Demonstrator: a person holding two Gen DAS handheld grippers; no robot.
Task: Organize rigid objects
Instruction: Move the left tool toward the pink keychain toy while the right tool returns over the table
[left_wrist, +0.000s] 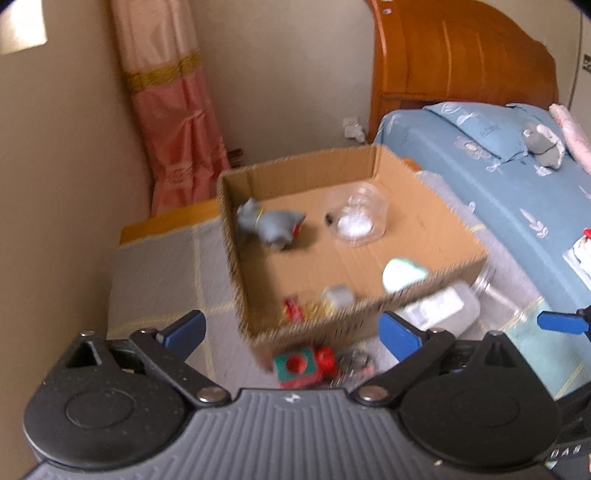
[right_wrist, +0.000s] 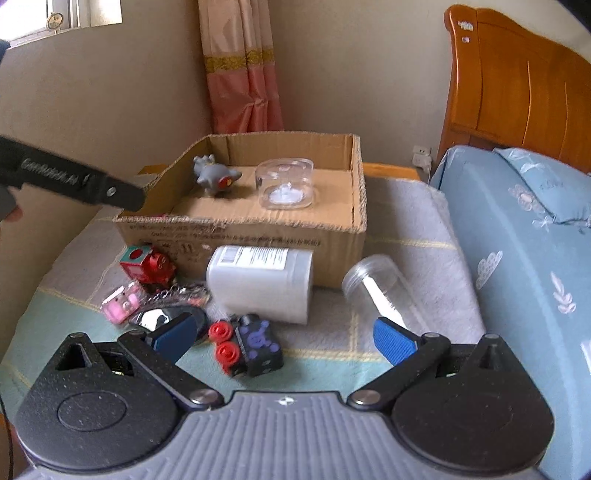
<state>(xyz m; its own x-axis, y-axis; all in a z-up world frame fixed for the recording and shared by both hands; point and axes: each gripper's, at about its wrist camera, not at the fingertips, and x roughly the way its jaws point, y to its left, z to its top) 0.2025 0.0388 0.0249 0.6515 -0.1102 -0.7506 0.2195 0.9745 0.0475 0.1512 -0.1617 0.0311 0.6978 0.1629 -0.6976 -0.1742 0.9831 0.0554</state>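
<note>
A cardboard box (right_wrist: 258, 236) (left_wrist: 236, 236) sits on a quilted mat. Inside lie a grey toy animal (right_wrist: 214, 177) (left_wrist: 271, 225), a clear plastic container (right_wrist: 286, 184) (left_wrist: 358, 216), a mint object (left_wrist: 402, 275) and small items near the front wall. Before the box lie a white bottle (right_wrist: 262, 280), a clear jar (right_wrist: 376, 288), a red toy train (right_wrist: 149, 264) (left_wrist: 306, 363), a pink toy (right_wrist: 122, 301) and a black toy with red wheels (right_wrist: 251, 345). My left gripper (left_wrist: 291, 332) is open above the box's front corner. My right gripper (right_wrist: 284, 338) is open over the black toy.
A bed with a blue sheet (right_wrist: 517, 258) and wooden headboard (right_wrist: 517, 92) lies on the right. A pink curtain (right_wrist: 243, 74) hangs behind the box. A keychain and shiny disc (right_wrist: 166, 314) lie by the pink toy. The left gripper's arm (right_wrist: 74, 181) shows at left.
</note>
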